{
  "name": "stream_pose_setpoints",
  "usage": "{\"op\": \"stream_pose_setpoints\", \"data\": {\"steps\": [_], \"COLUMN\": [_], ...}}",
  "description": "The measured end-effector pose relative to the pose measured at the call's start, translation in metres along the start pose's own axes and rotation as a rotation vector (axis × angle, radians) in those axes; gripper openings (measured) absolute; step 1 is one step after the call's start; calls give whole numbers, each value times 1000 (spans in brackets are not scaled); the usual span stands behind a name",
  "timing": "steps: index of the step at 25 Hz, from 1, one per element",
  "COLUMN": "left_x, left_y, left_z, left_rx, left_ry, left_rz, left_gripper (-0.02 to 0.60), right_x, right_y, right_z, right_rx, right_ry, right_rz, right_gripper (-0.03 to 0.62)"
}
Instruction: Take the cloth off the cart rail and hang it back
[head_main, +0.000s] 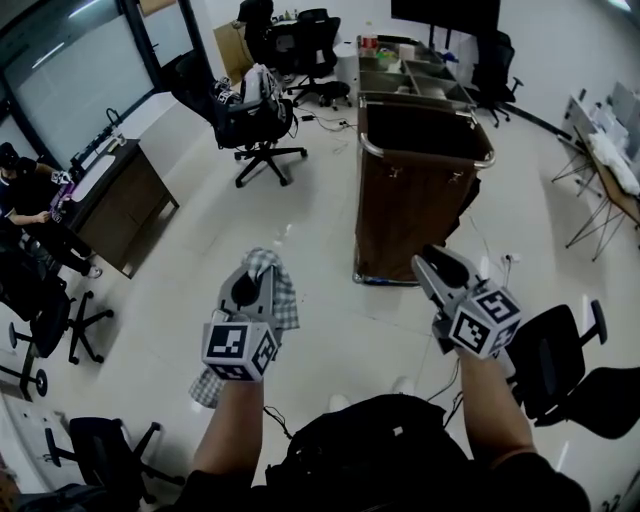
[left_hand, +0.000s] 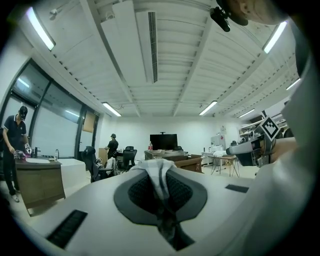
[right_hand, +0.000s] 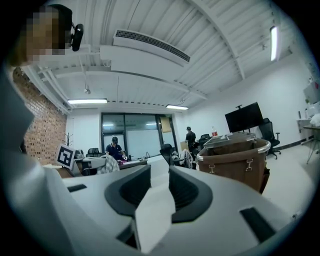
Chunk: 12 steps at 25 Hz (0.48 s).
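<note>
Cloth (head_main: 283, 296), a checked piece, is off the cart and clamped in the left gripper (head_main: 257, 272), bunched over the closed jaws and trailing down toward us on the near side. In the head view, the brown cart (head_main: 410, 215) stands farther off and to the right of that gripper. Its chrome rail (head_main: 428, 160) runs left to right across the near edge of the open top, so we judge the cloth must travel away and rightward, then drape across that line. The right gripper (head_main: 437, 262) is the nearer of the two to the cart, level with its near right corner. It carries nothing. Pale, glossy floor (head_main: 310, 220) lies between us and the cart, and an office chair (head_main: 255, 125) and a wooden desk (head_main: 125, 205) stand well apart on the left. In the left gripper view, the jaws are shut on the cloth (left_hand: 159, 175), a fold standing up between the pads. Beyond it the cart (left_hand: 187, 161) shows just right of centre, and the right gripper (left_hand: 249, 148) is at the right edge. In the right gripper view, the right gripper's (right_hand: 159, 192) jaws stand apart with only floor between them. The cart (right_hand: 235, 165) and its rail (right_hand: 234, 148) are close ahead to the right. The room is a bright open office with people at the far desks.
</note>
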<state>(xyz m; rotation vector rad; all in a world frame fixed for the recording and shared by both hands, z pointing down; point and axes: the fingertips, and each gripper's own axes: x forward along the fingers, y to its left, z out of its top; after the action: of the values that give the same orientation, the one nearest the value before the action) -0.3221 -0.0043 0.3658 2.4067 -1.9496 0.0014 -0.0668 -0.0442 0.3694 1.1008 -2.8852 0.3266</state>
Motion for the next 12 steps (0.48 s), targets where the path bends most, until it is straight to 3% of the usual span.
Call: {"op": "stream_pose_setpoints", "data": {"steps": [12], "left_x": [14], "left_y": [-25], "left_z": [8], "left_rx": [-22], "left_ry": [-25], "left_rz": [-92], "left_gripper": [11], "right_x": [-10], "right_y": [-3], "right_z": [-1], "right_rx": [-18], "right_ry": [15], "right_rz": [-39], "right_gripper": [127]}}
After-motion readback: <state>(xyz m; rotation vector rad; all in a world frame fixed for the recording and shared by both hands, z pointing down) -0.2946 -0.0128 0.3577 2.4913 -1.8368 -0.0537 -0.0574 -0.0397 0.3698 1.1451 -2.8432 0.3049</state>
